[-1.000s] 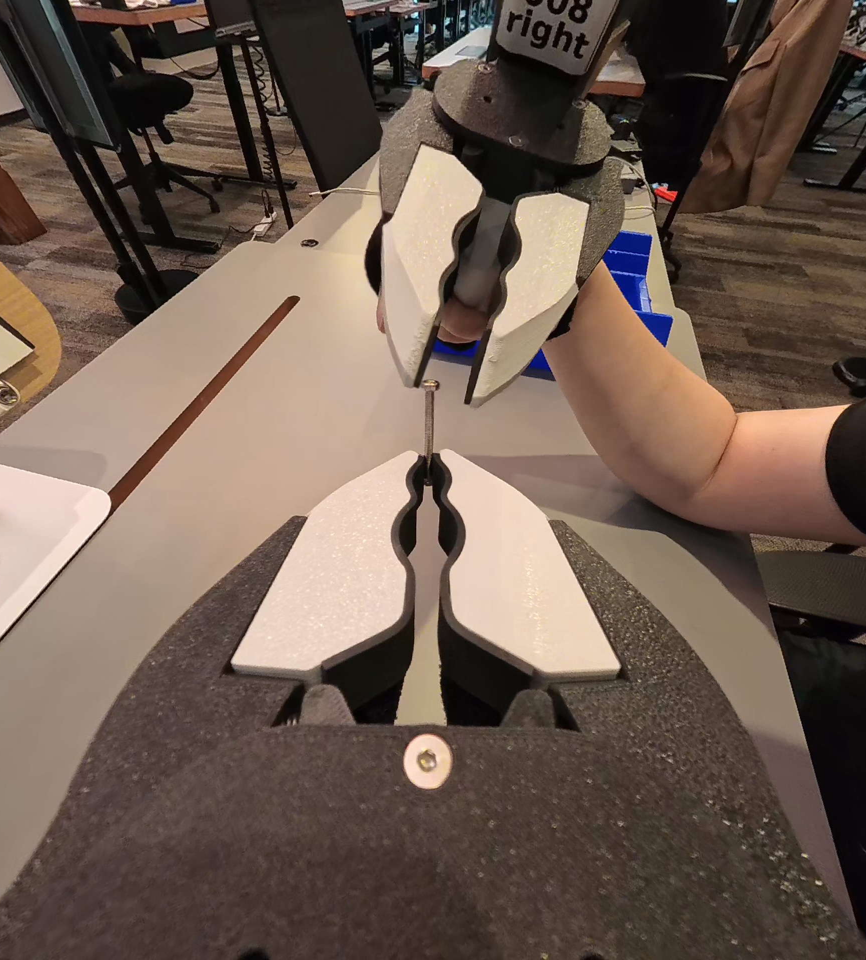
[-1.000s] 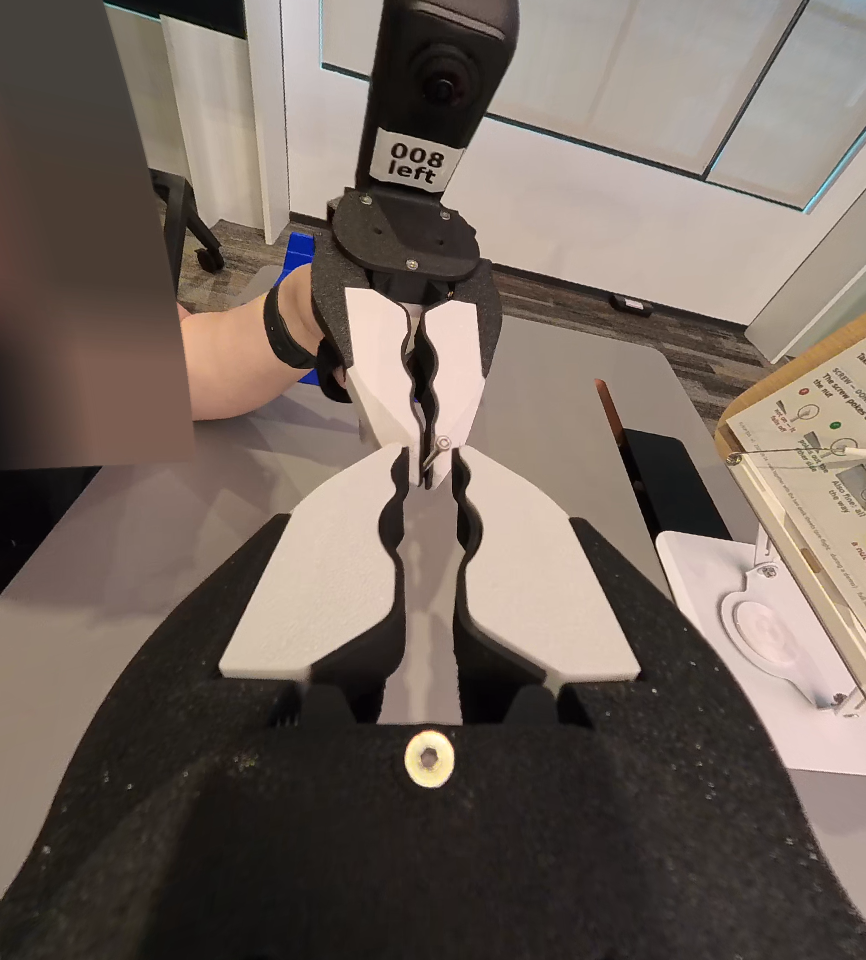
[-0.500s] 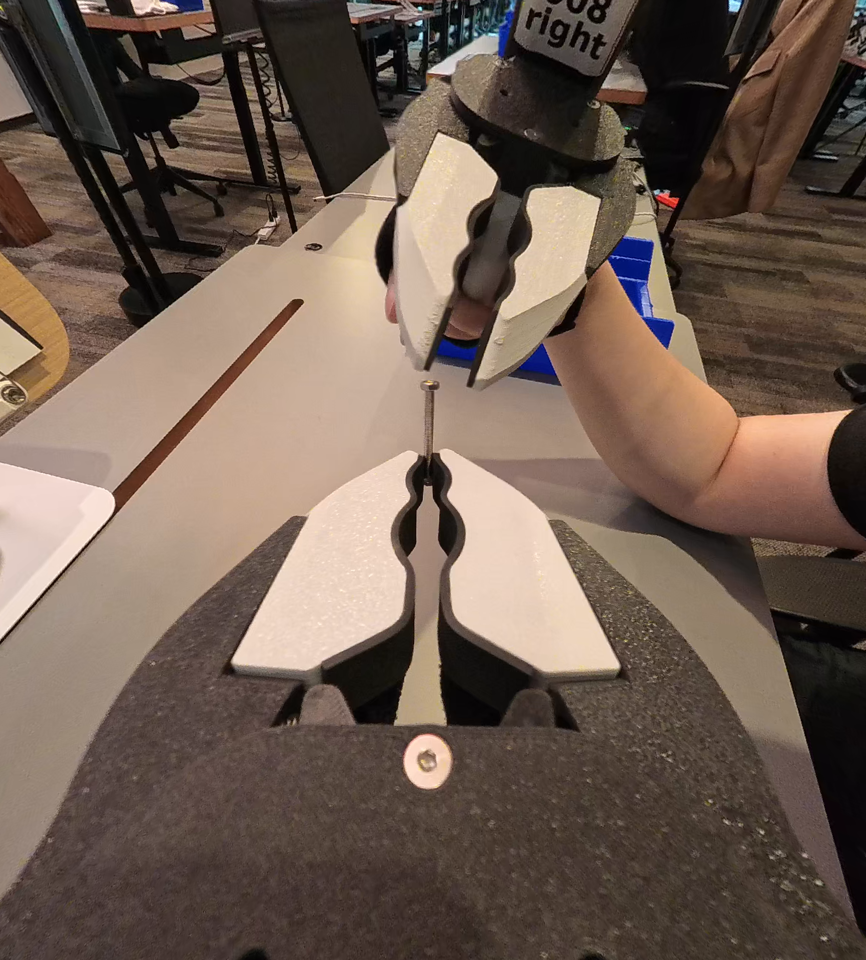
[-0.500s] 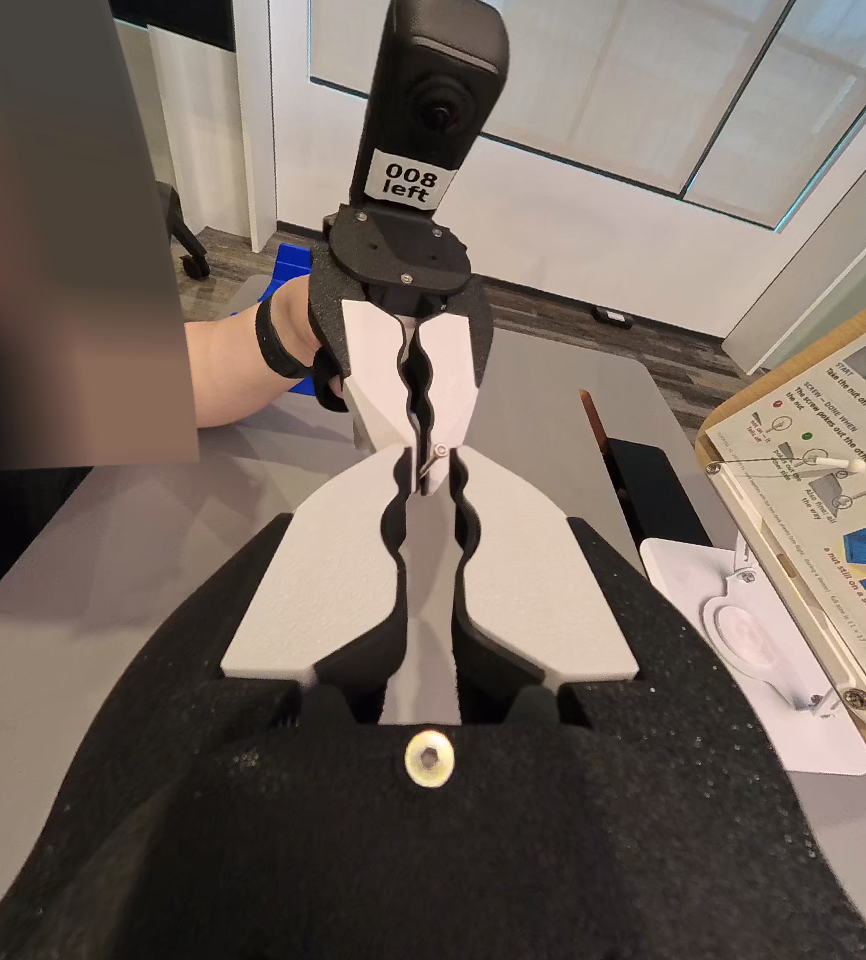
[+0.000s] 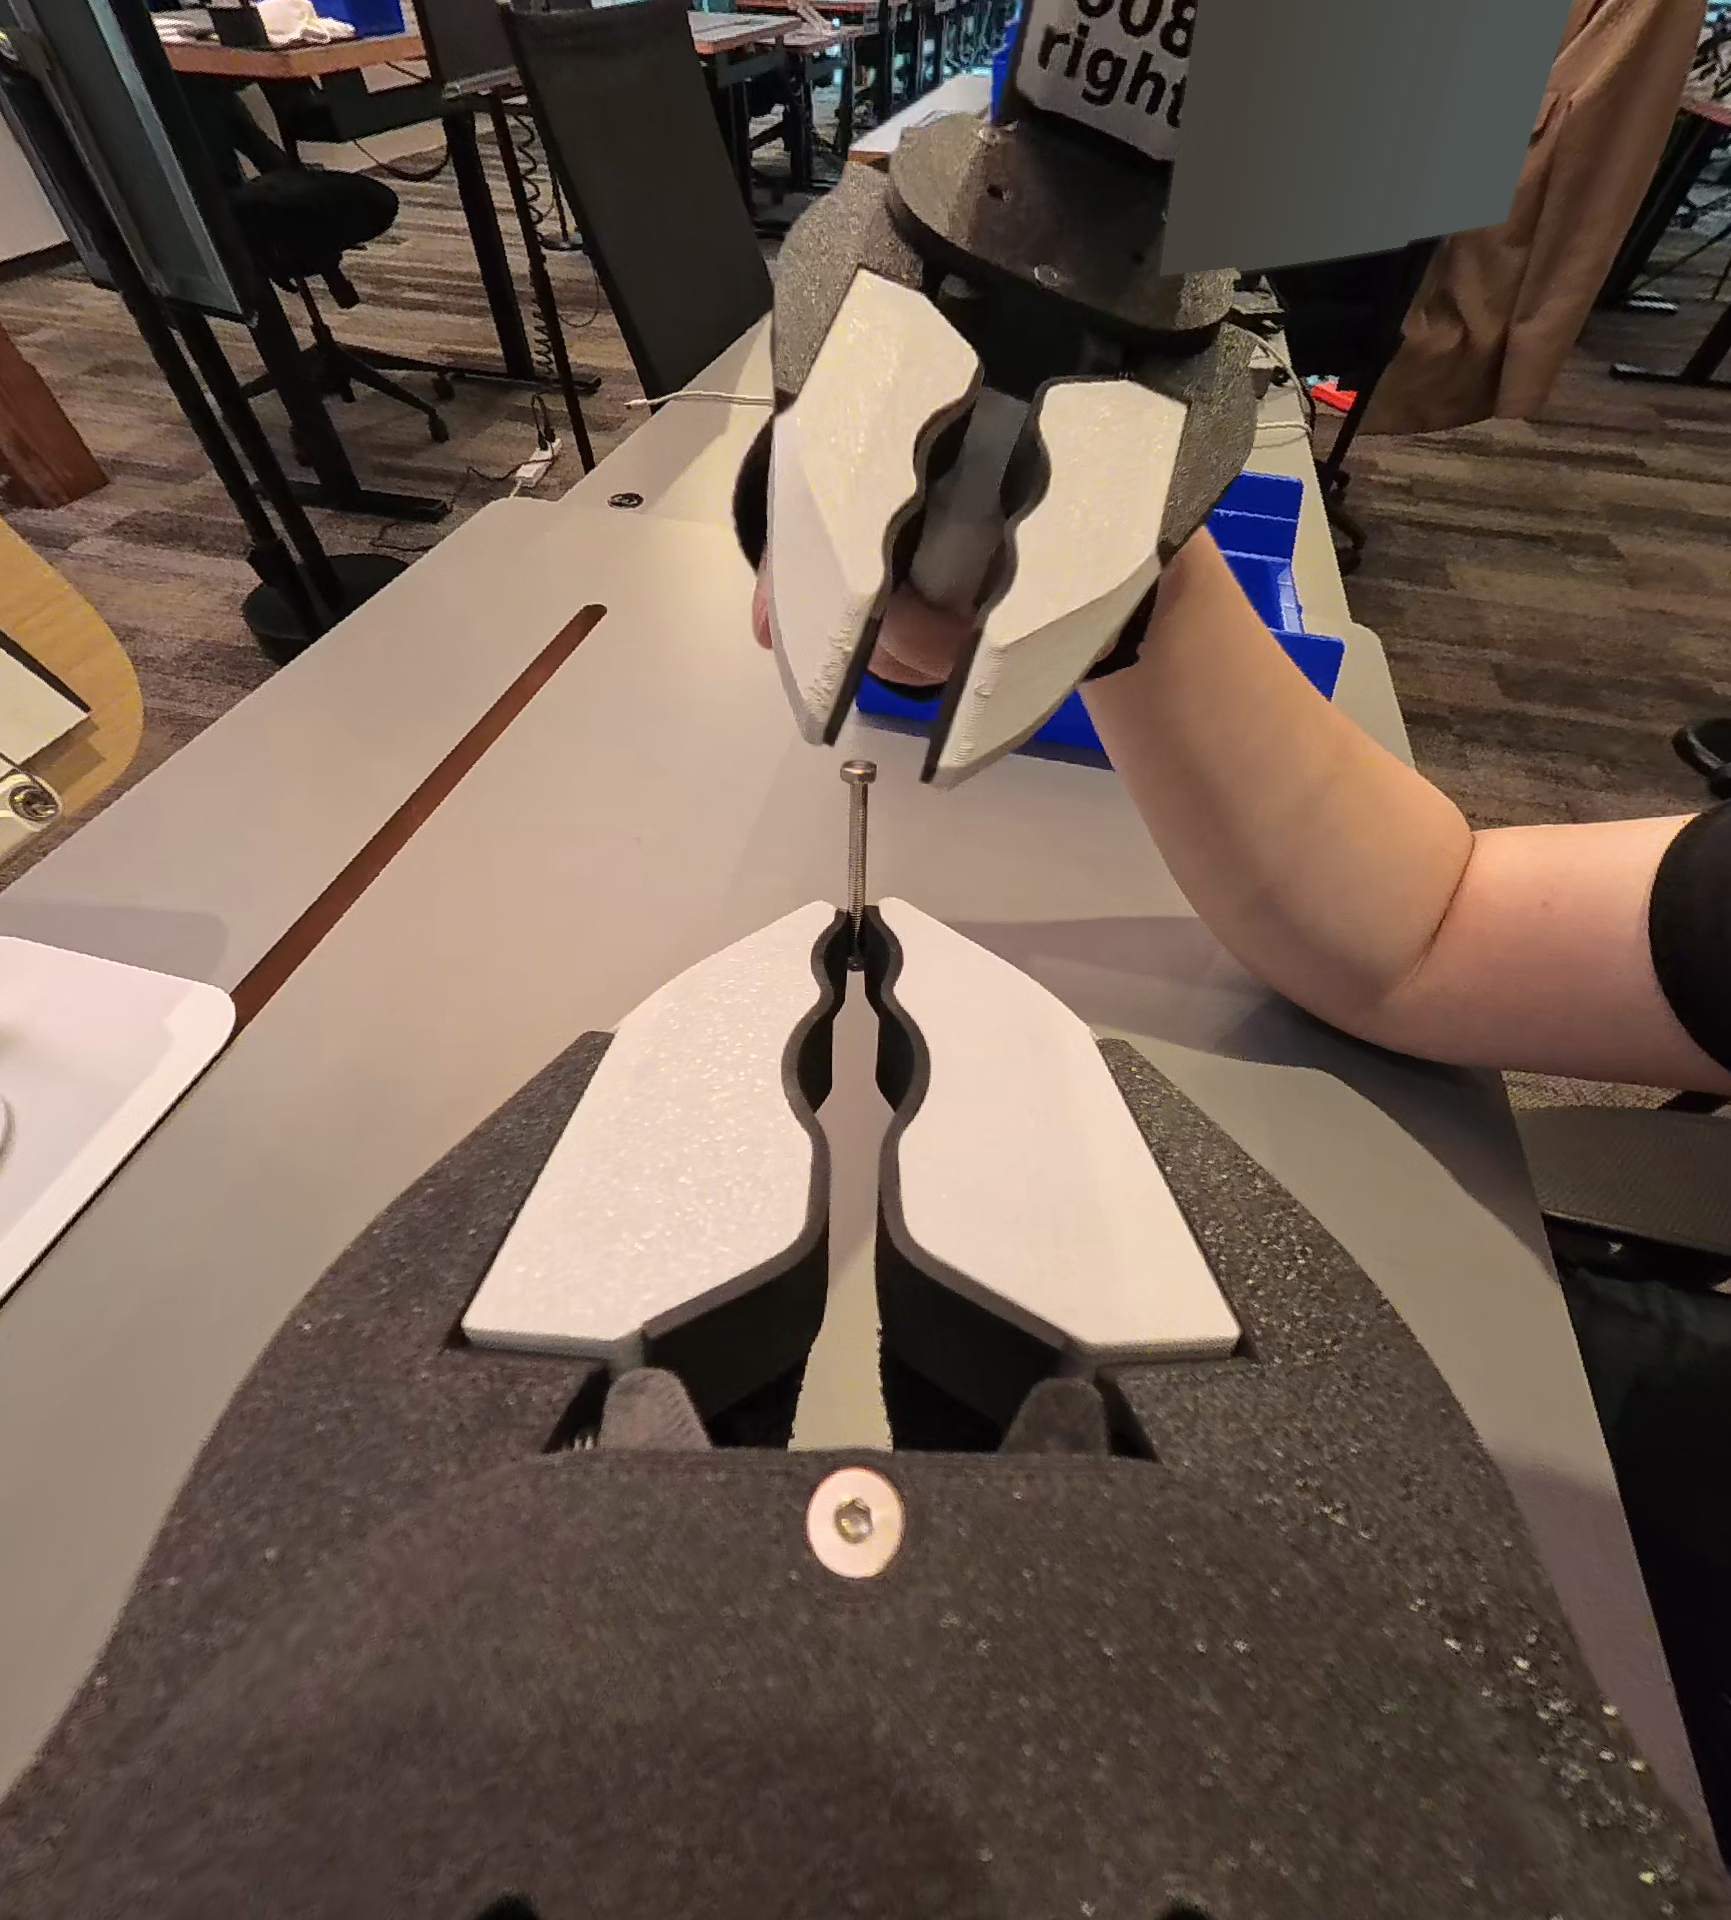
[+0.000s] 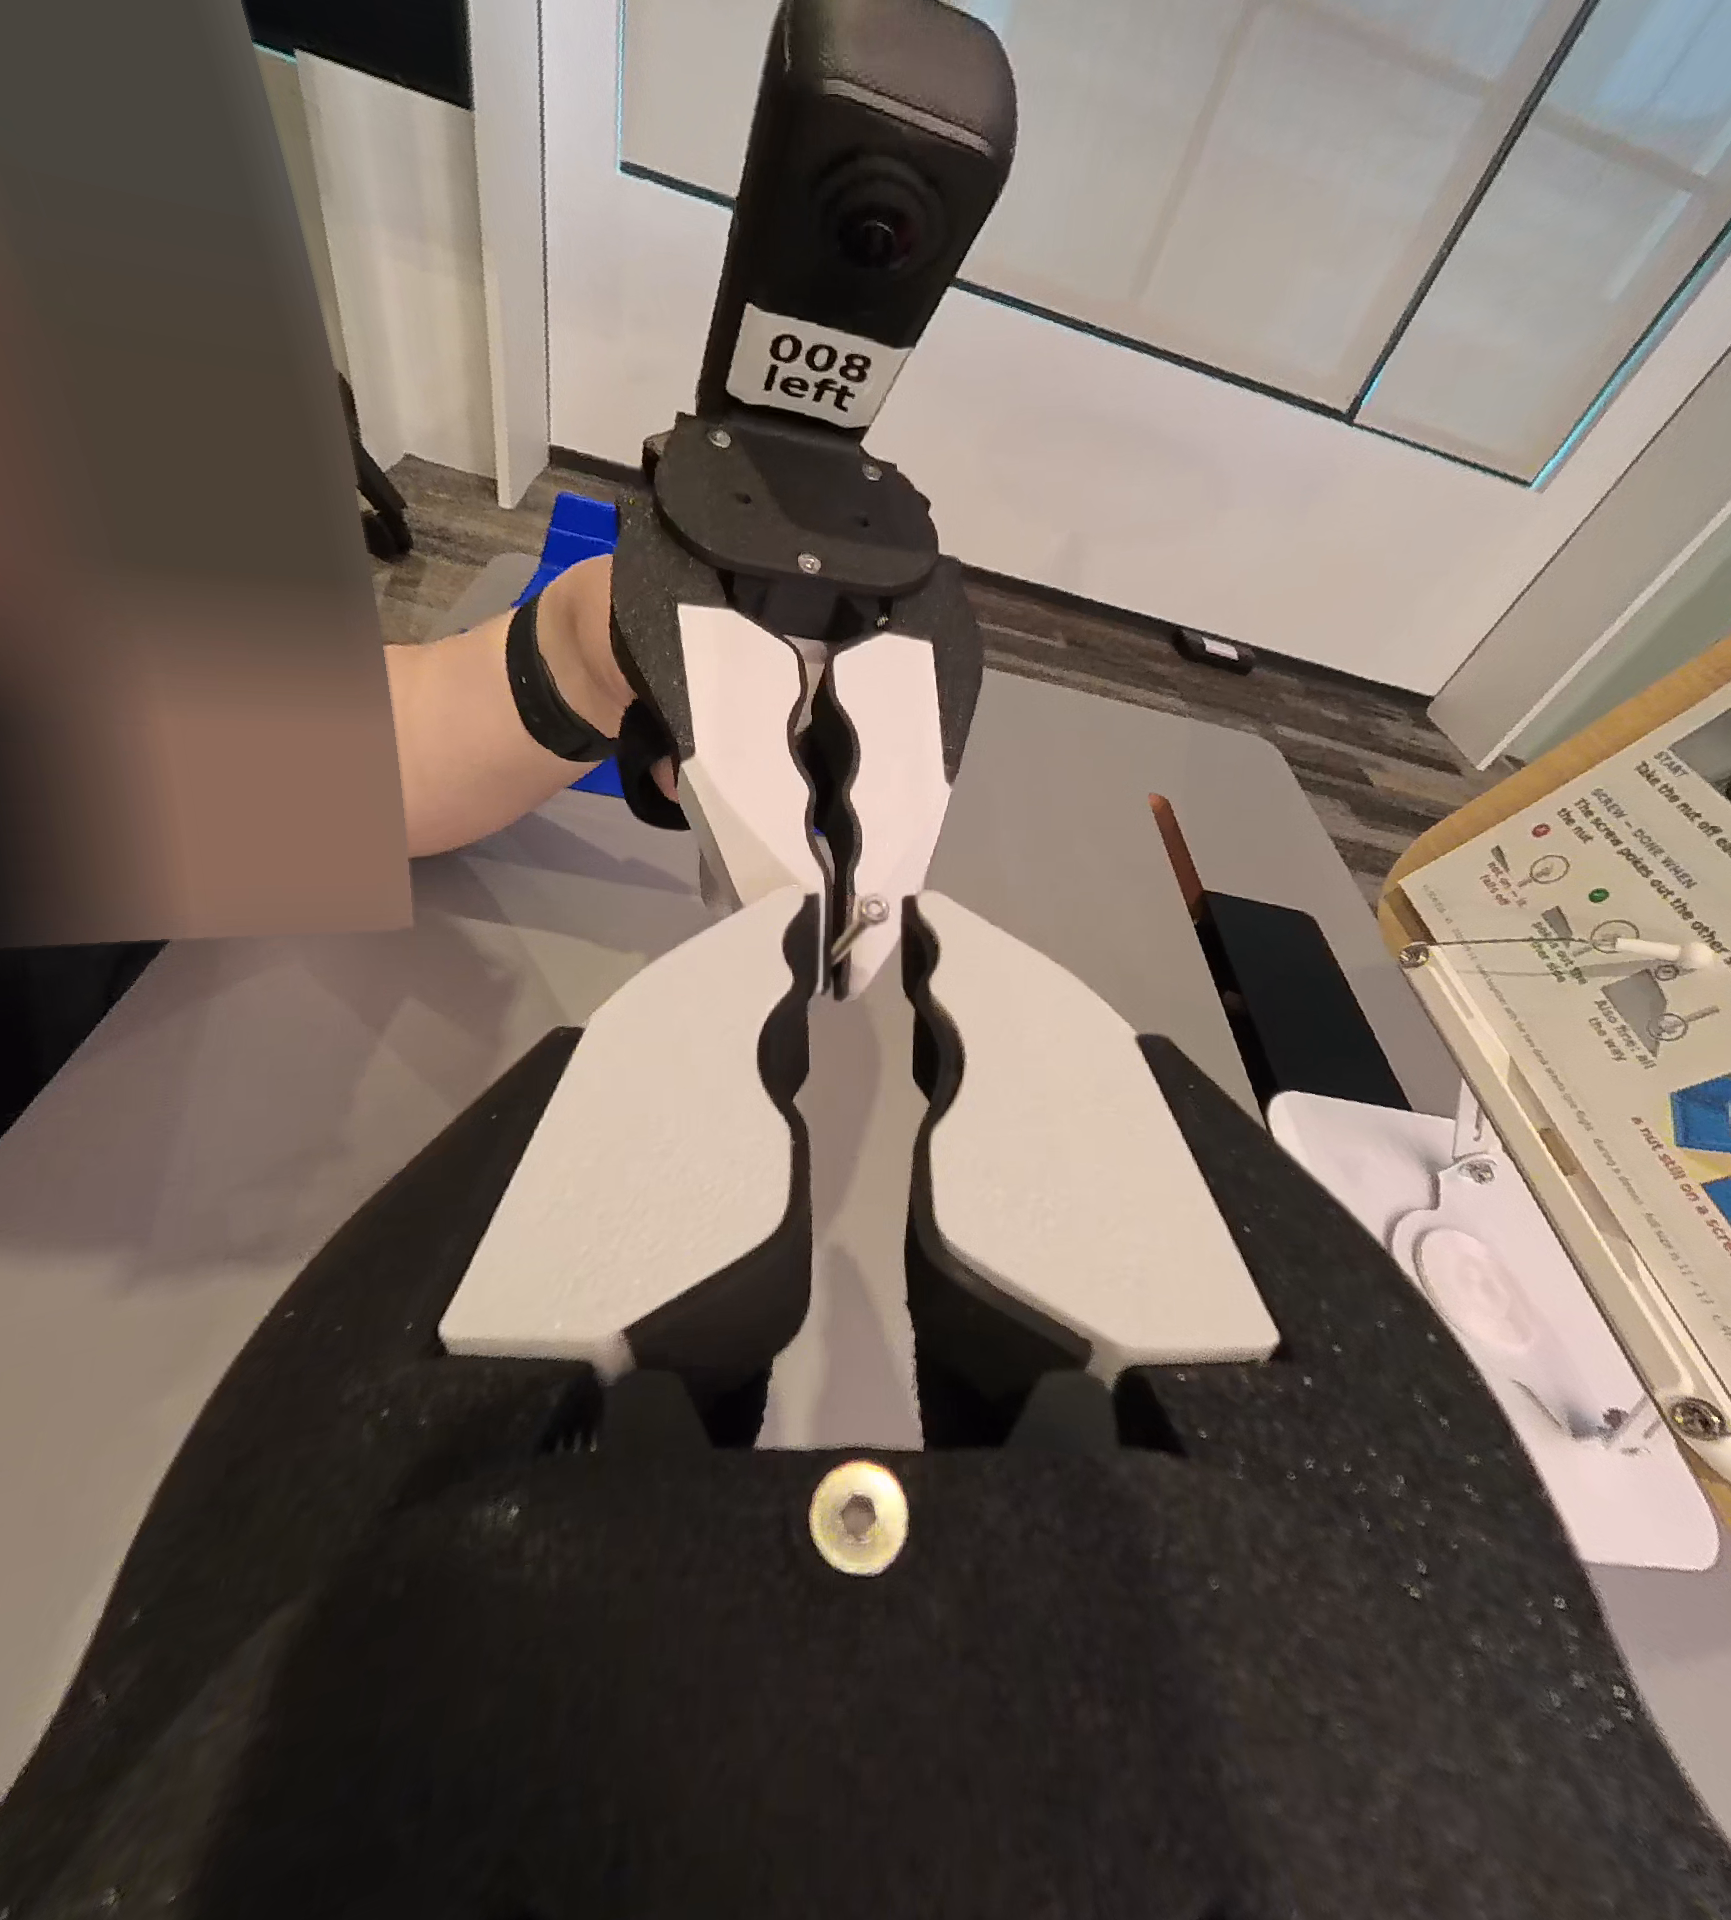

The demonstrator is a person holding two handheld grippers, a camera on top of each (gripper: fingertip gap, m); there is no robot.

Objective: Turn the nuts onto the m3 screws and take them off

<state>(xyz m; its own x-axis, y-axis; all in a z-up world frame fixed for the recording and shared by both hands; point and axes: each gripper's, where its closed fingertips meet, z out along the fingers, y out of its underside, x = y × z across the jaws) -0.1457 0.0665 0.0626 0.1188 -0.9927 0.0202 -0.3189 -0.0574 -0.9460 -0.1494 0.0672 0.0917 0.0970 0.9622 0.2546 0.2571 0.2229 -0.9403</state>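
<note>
Right gripper lifted off screw, parted narrowly; left gripper clamps screw; nut hidden.

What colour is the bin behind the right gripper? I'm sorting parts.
Blue bin; left wrist view shows it best.

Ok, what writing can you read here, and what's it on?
I don't quote writing; it stands on:
White sticker on black camera of left tool: legible.
White sticker, right tool: partly cut off.
Cream instruction sheet on wooden board: headings legible, fine print too small.
</note>
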